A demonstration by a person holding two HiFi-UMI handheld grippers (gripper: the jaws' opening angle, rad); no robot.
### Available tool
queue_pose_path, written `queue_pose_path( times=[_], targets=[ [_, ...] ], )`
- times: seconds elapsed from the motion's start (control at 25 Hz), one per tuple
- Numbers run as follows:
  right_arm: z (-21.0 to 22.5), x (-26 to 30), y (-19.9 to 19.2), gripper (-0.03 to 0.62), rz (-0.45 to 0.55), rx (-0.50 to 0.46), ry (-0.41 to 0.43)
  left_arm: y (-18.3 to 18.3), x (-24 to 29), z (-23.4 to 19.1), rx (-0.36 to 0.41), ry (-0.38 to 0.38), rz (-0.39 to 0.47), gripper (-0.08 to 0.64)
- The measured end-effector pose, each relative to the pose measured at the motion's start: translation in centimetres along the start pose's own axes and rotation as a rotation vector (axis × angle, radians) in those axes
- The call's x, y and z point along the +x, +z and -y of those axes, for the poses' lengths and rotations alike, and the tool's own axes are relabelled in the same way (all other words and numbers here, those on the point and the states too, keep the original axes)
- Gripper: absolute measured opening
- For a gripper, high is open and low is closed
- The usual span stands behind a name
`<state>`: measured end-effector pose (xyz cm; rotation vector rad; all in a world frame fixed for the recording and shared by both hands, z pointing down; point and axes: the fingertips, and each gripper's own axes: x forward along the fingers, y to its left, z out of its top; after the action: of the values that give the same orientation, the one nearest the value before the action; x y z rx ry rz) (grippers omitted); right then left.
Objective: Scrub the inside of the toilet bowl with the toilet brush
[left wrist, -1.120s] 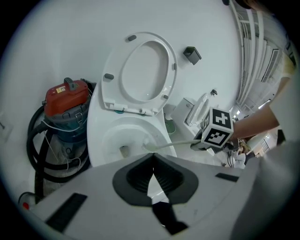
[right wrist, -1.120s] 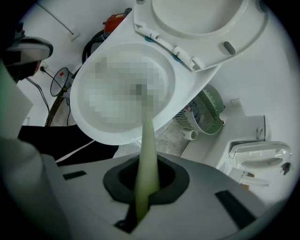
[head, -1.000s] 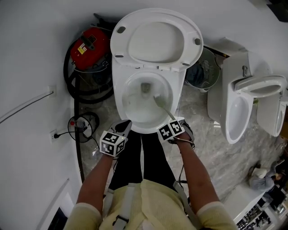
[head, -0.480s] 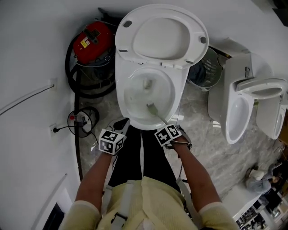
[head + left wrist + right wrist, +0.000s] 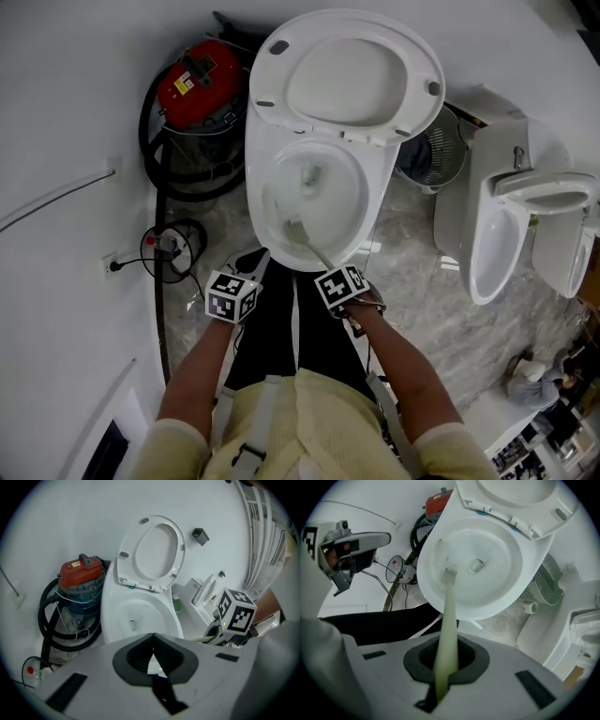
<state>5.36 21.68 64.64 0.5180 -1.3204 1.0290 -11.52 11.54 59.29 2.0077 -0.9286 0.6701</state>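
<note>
Right gripper (image 5: 445, 670) pinches the toilet brush (image 5: 449, 597), whose head has swept from the right wall to the lower left of the toilet bowl (image 5: 345, 202), upper centre of frame, so scrubbing looks under way; left gripper (image 5: 152, 660) is pressed together, empty.

The toilet bowl (image 5: 258, 192) lay open from above; its raised seat and lid (image 5: 347, 70) walled off the back. Inside, the toilet brush (image 5: 302, 234) slanted across the near left, leaving the right half free. On the left I saw a red vacuum (image 5: 192, 84) and its hose (image 5: 145, 141) crowding the wall (image 5: 66, 112); on the right, a fan (image 5: 431, 155) and a white fixture (image 5: 492, 239), with bare floor (image 5: 412, 253) between that fixture and the bowl.
</note>
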Motion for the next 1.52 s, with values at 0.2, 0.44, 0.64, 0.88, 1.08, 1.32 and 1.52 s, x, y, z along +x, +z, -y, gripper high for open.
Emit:
queue_pose_path(
  times=[0.2, 0.44, 0.64, 0.88, 1.08, 1.32, 1.52],
  targets=[
    [-1.9, -0.5, 2.4, 0.015, 0.054, 0.062, 0.063, 0.2, 0.1, -0.7, -0.015, 0.013, 0.009, 0.011],
    [-2.4, -1.0, 5.2, 0.015, 0.106, 0.113, 0.087, 0.8, 0.3, -0.9, -0.021, 0.02, 0.024, 0.011],
    [-1.6, -1.4, 6.8, 0.015, 0.13, 0.121, 0.077, 0.6, 0.3, -0.9, -0.019, 0.022, 0.018, 0.011],
    [-0.1, -2.5, 8.7, 0.015, 0.225, 0.11, -0.005, 0.7, 0.3, -1.1, -0.028, 0.029, 0.026, 0.011],
    [0.2, -2.7, 9.4, 0.017, 0.244, 0.069, -0.023, 1.4, 0.4, -1.6, -0.025, 0.038, 0.039, 0.011],
    [0.7, -3.2, 11.1, 0.015, 0.295, 0.048, -0.055, 2.6, 0.6, -2.1, -0.008, 0.056, 0.065, 0.011],
    [2.0, -3.3, 12.8, 0.017, 0.301, 0.055, -0.084, 3.0, 1.1, -1.9, -0.008, 0.047, 0.068, 0.011]
  ],
)
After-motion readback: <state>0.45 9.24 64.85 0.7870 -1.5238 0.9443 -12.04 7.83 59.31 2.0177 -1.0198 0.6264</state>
